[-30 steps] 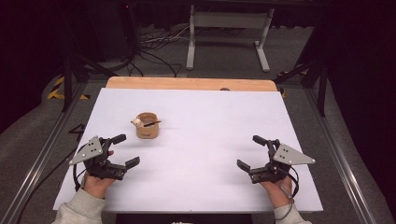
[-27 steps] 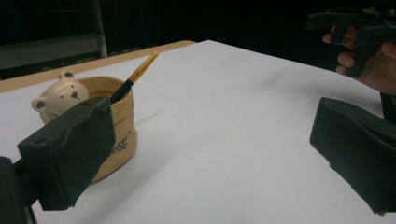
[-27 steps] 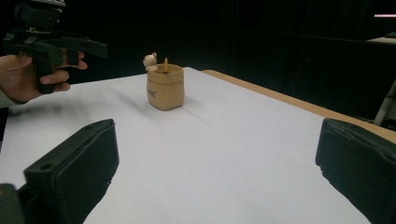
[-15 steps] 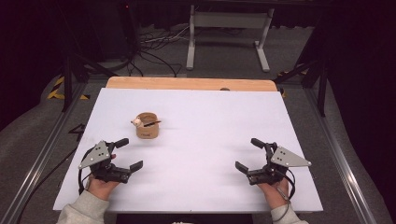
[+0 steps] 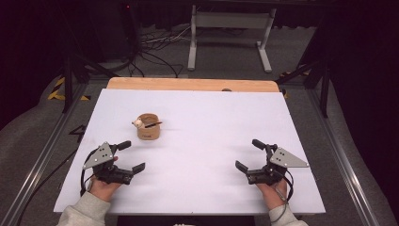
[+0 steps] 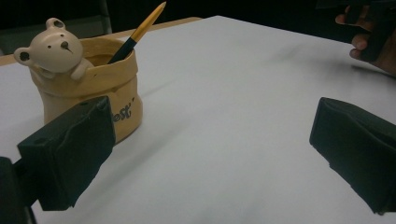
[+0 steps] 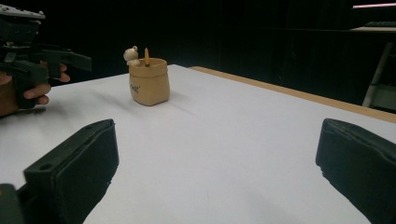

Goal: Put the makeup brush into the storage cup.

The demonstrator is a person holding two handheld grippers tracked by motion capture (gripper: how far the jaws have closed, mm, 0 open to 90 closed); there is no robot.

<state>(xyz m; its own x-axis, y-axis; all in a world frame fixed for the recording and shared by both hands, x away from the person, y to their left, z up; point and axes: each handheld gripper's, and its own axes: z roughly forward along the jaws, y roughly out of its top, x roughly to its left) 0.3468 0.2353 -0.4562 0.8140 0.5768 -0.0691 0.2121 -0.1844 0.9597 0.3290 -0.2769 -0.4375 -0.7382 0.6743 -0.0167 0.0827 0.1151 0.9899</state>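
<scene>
Left gripper [image 5: 128, 156] sat near the table's [image 5: 211, 117] front-left, jaws spread wide, holding nothing. Pot [image 5: 149, 126] stood upright just beyond it, apart from the jaws, left of centre. Bear figure [image 5: 138, 123] clung to the pot's rim; pencil [image 5: 153, 124] leaned inside, tip poking out. Right gripper [image 5: 249, 155] was well apart at front-right, jaws also spread wide and bare, aimed across the table toward the pot.

The bear pen holder [image 5: 148, 126] with its slanted pencil [image 5: 153, 124] is the one obstacle on the white table [image 5: 211, 113]. Right of the holder, the surface is free up to the table's edge. The left gripper [image 5: 126, 157] is near the holder, jaws apart; the right gripper [image 5: 249, 155] is well apart from it.
</scene>
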